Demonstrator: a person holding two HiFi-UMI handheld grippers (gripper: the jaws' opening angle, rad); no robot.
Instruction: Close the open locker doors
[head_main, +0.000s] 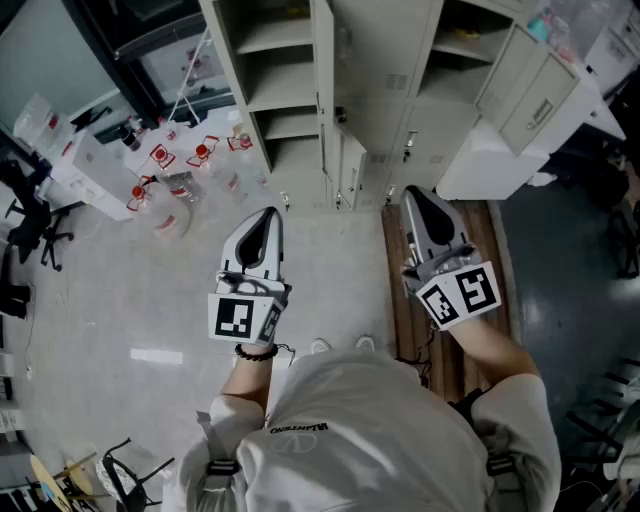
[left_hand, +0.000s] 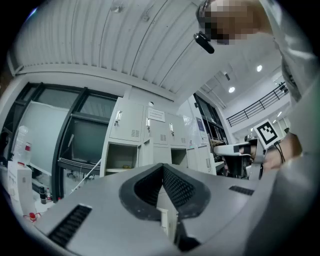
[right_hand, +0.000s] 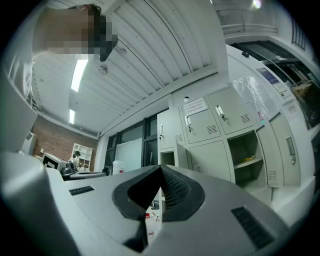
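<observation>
Nothing is showing legibly: the white paper notice (left_hand: 156, 114) on the pale grey metal locker door (left_hand: 160, 135) and the dark print (head_main: 300, 428) on the white shirt (head_main: 380, 420) are blurring out.

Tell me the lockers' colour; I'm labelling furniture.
Off-white lockers, best seen in the head view.

**Inspector:** Condition of the lockers (head_main: 400, 60)?

**Surveyor:** A pale metal bank, standing upright on the floor. The upper-row doors (right_hand: 200, 120) are shut, each with a handle and vent slots.

**Inspector:** Which are open?

**Surveyor:** The centre door (head_main: 323, 90) is swung out and seen edge-on. The right-hand door (head_main: 525, 90) hangs wide open. The compartments (head_main: 270, 60) beside the centre door are exposed, with their shelves visible.
</observation>
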